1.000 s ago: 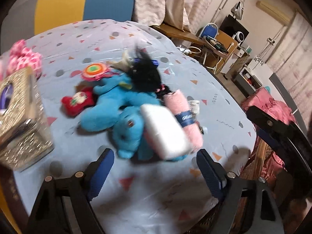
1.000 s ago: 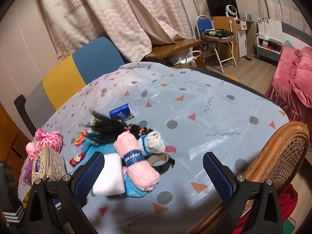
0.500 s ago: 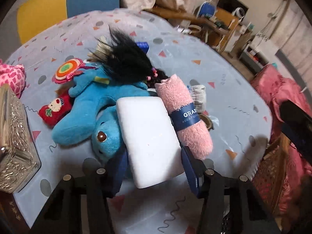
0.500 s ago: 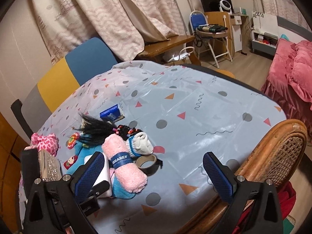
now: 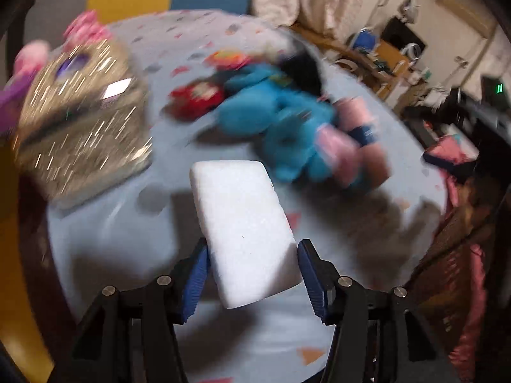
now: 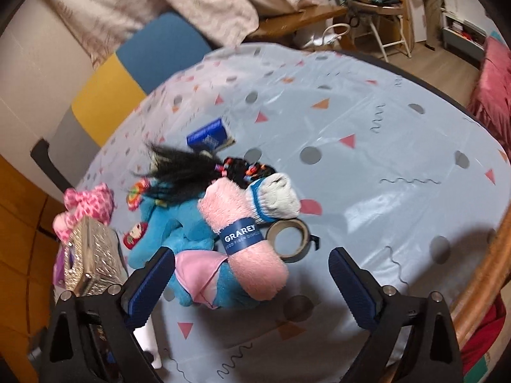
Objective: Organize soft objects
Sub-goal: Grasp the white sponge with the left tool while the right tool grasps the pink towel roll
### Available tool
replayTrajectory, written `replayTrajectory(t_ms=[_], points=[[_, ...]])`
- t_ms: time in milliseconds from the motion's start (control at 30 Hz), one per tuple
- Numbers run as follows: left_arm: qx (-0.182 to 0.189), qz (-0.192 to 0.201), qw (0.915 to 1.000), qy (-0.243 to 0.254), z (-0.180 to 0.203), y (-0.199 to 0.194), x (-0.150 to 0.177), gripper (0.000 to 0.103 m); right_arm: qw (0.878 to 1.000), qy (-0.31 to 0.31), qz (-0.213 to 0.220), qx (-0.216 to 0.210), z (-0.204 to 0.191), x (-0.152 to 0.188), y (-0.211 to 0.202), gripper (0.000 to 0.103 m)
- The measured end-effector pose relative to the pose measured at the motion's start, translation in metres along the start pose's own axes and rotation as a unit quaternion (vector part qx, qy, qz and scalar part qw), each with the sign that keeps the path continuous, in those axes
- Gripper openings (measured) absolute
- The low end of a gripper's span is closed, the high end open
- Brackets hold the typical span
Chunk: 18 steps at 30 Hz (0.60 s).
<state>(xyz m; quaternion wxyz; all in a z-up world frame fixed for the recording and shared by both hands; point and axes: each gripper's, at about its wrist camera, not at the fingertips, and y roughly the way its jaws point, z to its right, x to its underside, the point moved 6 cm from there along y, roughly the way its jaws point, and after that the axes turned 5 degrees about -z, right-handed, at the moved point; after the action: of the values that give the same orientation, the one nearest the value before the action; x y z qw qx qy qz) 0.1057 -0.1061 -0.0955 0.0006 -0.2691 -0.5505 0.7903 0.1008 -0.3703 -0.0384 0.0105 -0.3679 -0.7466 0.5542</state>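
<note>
Here the left tool (image 5: 254, 269) has the white foam block (image 5: 242, 233) between its blue pads (image 5: 196, 274); the left pad lies against the block's edge, while on the right a sliver of gap may show. The jaws are easing apart slightly at this moment, yet the block looks lifted clear of the tabletop (image 5: 127, 239) and carried, so I judge the hold a loose one, light enough not to crush the foam. The grip sits at the block's near end, leaving most of it sticking forward, probably so it can be laid down flat somewhere apart from the heap. This tool points steeply down at the tabletop, and the heavy blur across its view suggests fast travel.

The right tool (image 6: 252, 282) is released, jaws wide with nothing between them, tilted down over the near end of the pile. It seems poised to choose the next item. Just past its fingers lie the pink flap (image 6: 196, 274) of the blue plush toy (image 6: 179, 223) and the rolled pink towel (image 6: 246, 239) with its dark paper band. The towel leans across the plush, so lifting it first would be the tidier order.

Further on, a rolled white sock (image 6: 278, 198) touches the towel's far end, a tape ring (image 6: 287, 236) lies just beside it, and a tuft of black hair (image 6: 185, 169) drapes over the plush. To the left stands a glittery gold box (image 6: 86, 255), with a pink plush (image 6: 86, 204) beyond it. A small blue packet (image 6: 209, 135) lies farthest out, apart from the heap.
</note>
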Motion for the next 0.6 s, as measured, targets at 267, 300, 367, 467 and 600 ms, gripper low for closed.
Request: replayTrajectory(t_ms=[267,300,367,467,600], points=[[-0.039,-0.007,0.9989,-0.023,-0.028,0.010,0.023,0.074,0.992,-0.031,-0.089,0.083,-0.013,-0.005,0.066,0.059],[-0.039,-0.005,0.9988,-0.027,-0.030,0.010,0.023,0.074,0.991,-0.032,-0.099,0.087,-0.013,-0.003,0.073,0.050],[-0.038,-0.006,0.9987,-0.032,-0.032,0.011,0.021,0.074,0.990,-0.029,-0.104,0.093,-0.011,0.002,0.085,0.043],[-0.039,-0.004,0.9981,-0.048,-0.039,0.006,0.017,0.074,0.991,-0.048,-0.073,0.100,-0.018,0.001,0.077,0.038],[-0.048,-0.007,0.9971,-0.059,-0.039,0.007,0.009,0.074,0.993,-0.044,-0.057,0.090,-0.018,0.002,0.070,0.038]])
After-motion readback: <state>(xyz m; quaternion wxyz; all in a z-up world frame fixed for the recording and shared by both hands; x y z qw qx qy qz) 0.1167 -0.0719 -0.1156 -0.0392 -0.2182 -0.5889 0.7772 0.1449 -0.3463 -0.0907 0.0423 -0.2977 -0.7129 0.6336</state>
